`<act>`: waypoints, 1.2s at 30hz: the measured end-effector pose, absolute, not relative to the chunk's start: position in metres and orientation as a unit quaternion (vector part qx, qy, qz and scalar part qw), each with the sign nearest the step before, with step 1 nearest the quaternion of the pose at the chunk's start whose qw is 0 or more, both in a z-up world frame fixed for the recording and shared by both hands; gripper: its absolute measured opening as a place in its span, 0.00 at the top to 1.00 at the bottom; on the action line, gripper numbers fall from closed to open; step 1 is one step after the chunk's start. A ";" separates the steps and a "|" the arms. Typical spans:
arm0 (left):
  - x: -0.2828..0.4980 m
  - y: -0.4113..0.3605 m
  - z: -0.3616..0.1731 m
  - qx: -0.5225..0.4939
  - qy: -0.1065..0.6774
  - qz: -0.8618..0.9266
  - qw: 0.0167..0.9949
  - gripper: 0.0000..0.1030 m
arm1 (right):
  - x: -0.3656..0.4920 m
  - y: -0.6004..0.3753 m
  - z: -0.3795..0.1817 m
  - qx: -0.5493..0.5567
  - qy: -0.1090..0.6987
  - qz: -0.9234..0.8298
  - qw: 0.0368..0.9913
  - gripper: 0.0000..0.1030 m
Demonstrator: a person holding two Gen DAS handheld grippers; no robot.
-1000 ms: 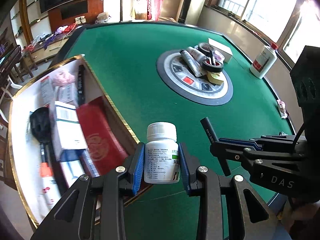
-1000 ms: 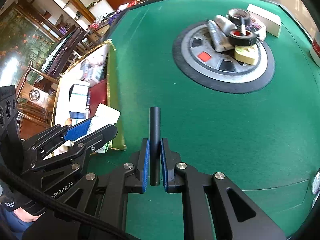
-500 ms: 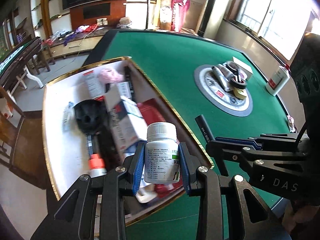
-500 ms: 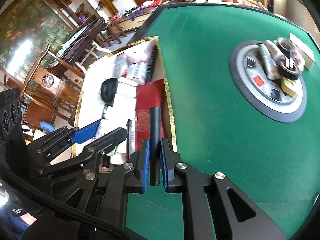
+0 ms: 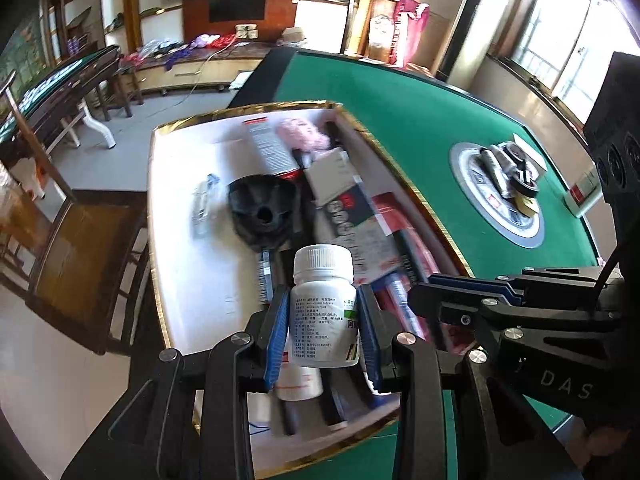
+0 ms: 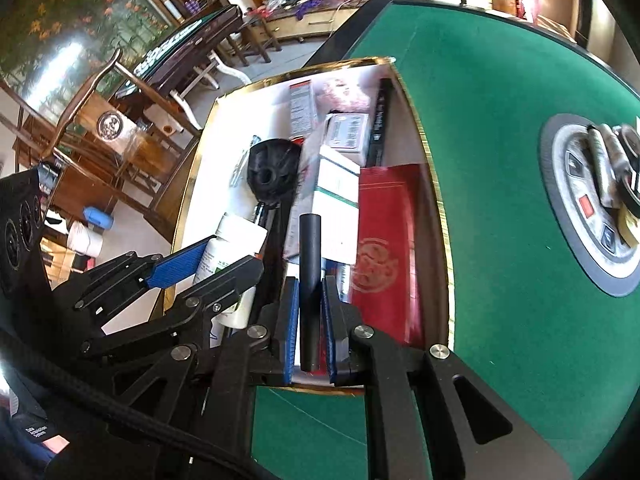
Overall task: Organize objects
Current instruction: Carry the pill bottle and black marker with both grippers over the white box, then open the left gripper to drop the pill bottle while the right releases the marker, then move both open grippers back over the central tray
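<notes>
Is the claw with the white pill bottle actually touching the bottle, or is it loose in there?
Touching. In the left wrist view the left claw has a blue pad pressed flat against each side of the white pill bottle, with no gap showing.

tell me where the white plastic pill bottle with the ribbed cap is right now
The white plastic pill bottle stands upright between the blue pads of the left gripper, low in the middle of the left wrist view, above the near end of the gold-rimmed white box.

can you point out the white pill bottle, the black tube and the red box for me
white pill bottle (image 5: 323, 320), left wrist view, on the printed label between the blue pads
black tube (image 6: 309, 280), right wrist view, on its shaft just above the pads
red box (image 6: 384, 240), right wrist view, on its lid above the gold emblem
</notes>
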State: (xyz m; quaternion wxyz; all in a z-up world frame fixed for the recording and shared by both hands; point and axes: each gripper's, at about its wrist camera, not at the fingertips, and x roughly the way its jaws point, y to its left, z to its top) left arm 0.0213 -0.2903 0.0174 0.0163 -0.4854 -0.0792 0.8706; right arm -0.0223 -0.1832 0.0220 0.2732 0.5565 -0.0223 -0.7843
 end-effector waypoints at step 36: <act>0.014 -0.327 0.024 -0.468 -0.151 0.870 -0.029 0.65 | -0.049 -0.152 0.040 0.526 -0.079 -0.798 0.284 0.73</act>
